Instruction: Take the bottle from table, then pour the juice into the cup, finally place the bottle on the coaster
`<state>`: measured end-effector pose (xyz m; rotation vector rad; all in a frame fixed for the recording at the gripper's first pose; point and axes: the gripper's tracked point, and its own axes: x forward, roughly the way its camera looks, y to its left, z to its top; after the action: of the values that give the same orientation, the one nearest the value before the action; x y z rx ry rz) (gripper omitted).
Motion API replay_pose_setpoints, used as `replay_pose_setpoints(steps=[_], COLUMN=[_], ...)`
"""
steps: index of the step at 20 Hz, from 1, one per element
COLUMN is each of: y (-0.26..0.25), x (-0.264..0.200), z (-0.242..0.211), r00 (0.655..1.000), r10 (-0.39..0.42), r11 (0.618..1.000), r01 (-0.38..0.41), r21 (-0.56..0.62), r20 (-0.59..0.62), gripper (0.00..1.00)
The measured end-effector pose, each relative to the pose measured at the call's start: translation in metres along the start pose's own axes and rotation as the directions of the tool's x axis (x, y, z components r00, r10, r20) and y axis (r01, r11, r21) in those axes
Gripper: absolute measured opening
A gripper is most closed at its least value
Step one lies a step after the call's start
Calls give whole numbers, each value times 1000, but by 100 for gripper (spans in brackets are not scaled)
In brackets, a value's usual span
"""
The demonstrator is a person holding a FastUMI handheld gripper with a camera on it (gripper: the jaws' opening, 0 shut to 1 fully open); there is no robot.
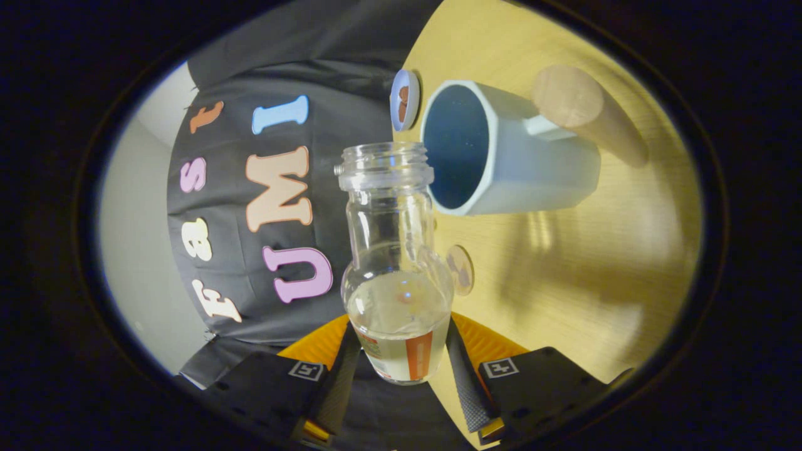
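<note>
claw (401, 357) clamped on bottle (395, 263), over wooden table (564, 275) near cup (501, 150).

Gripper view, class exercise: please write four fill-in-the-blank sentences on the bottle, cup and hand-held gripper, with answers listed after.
1. The hand-held gripper is shut on the ____.
2. The bottle has no ____ on its neck.
3. The cup has a ____ handle.
4. The liquid sits at the bottle's ____ end, near the fingers.

Missing words: bottle; cap; wooden; bottom
</note>
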<state>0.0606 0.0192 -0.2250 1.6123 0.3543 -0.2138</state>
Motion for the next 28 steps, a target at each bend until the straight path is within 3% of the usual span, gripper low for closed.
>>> replay_pose_setpoints(steps=[28], y=[18], x=[1], z=[-15], r00=[999], r10=[35], r11=[976], r01=[-30], r21=[216], r20=[-17], gripper=[76])
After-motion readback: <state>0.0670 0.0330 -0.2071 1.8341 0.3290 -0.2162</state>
